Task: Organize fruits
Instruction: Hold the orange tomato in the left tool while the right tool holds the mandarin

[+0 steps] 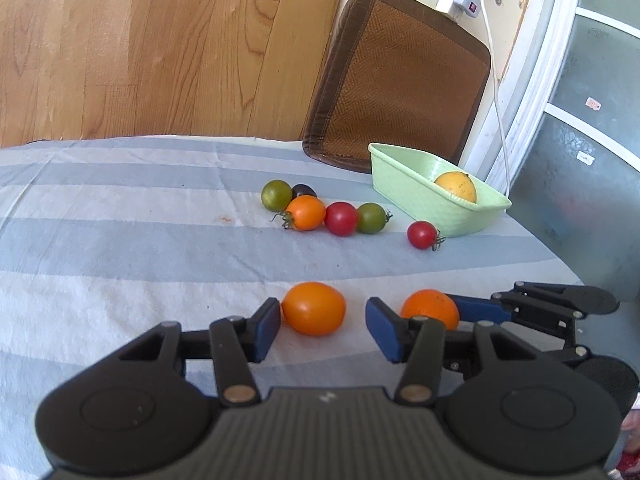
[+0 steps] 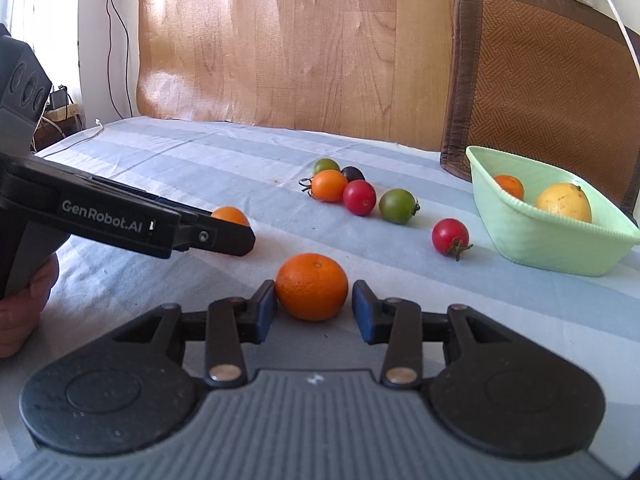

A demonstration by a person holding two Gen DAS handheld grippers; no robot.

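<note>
My left gripper (image 1: pixel 323 326) is open, its fingers on either side of an orange tomato (image 1: pixel 313 308) on the striped cloth; the left pad touches it. My right gripper (image 2: pixel 314 307) is open around a mandarin orange (image 2: pixel 311 286), which also shows in the left wrist view (image 1: pixel 430 307). A cluster of green, orange, red and dark tomatoes (image 1: pixel 320 210) lies farther back, with a lone red tomato (image 1: pixel 422 234) near the green basket (image 1: pixel 412 196). The basket (image 2: pixel 532 240) holds a yellow fruit (image 2: pixel 563 202) and a small orange fruit (image 2: pixel 509 186).
A brown woven mat (image 1: pixel 396 80) leans against the wall behind the basket. A white cable and power strip (image 1: pixel 460 0) hang at the wall. The cloth's far edge (image 1: pixel 160 140) meets a wood-grain board. The left gripper's body (image 2: pixel 120 220) crosses the right wrist view at the left.
</note>
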